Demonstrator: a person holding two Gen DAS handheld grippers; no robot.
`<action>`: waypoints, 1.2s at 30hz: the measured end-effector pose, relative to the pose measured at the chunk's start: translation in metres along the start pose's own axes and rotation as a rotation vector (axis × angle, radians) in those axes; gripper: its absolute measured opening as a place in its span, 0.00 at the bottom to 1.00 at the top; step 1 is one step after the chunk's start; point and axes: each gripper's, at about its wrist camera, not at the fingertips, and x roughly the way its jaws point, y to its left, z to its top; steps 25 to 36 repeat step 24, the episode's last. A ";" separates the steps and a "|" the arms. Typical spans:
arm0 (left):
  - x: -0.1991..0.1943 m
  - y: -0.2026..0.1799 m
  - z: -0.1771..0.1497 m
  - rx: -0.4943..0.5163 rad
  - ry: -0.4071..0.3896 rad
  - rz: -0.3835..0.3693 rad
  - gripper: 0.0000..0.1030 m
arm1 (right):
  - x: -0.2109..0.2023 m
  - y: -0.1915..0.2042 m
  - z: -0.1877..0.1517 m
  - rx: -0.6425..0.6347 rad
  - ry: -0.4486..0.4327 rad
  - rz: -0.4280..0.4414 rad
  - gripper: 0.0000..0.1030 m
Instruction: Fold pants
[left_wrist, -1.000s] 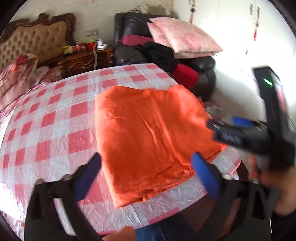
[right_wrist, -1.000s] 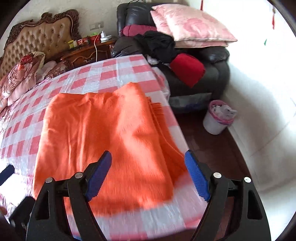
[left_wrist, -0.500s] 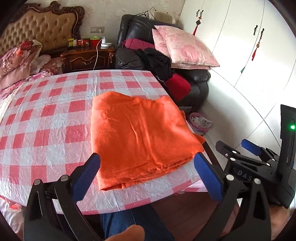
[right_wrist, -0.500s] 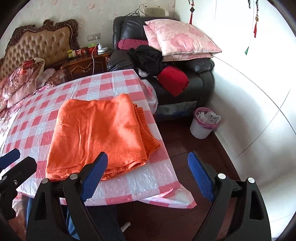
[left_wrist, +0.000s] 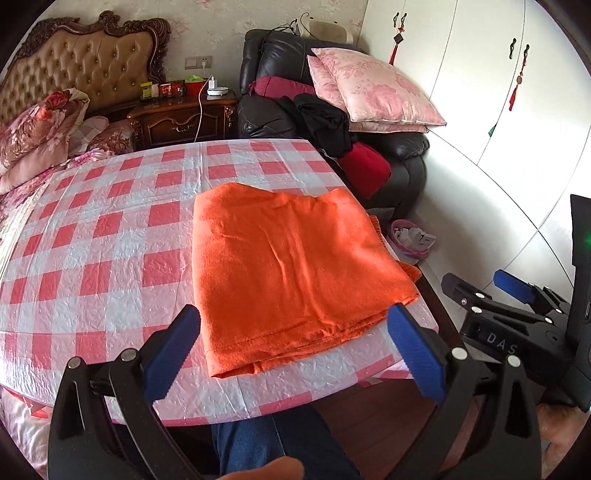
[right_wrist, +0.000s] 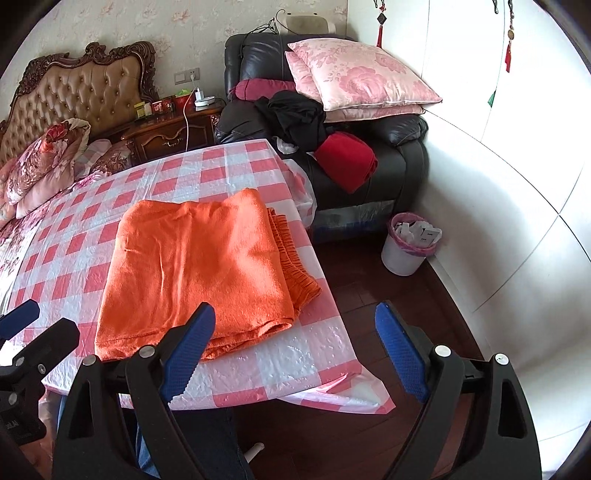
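Both grippers have withdrawn; folded pants (left_wrist: 295, 273) waistband (right_wrist: 295, 254) faces right.

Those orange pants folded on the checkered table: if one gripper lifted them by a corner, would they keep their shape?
Probably not. The orange pants look soft and creased, so they would likely droop and unfold. The stacked layers at the near edge may slide apart. The glossy tablecloth suggests a push would slide them.

The left gripper (left_wrist: 293, 345) is wide open, its 2 blue fingers (left_wrist: 171, 349) far apart and holding nothing. The right gripper (right_wrist: 295, 345) is wide open too and holds nothing. It sits to the right of the left one. A leg (left_wrist: 273, 441) in blue jeans shows near, below both grippers.
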 end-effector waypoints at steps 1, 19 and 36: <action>0.000 0.000 0.000 0.000 0.001 0.000 0.98 | 0.000 0.000 0.000 0.000 0.000 0.000 0.82; 0.016 -0.006 0.002 0.017 0.017 -0.075 0.98 | 0.004 -0.001 -0.001 0.008 0.002 -0.006 0.82; 0.006 0.029 0.009 -0.040 -0.040 -0.108 0.98 | 0.012 -0.005 -0.004 0.057 -0.010 -0.023 0.86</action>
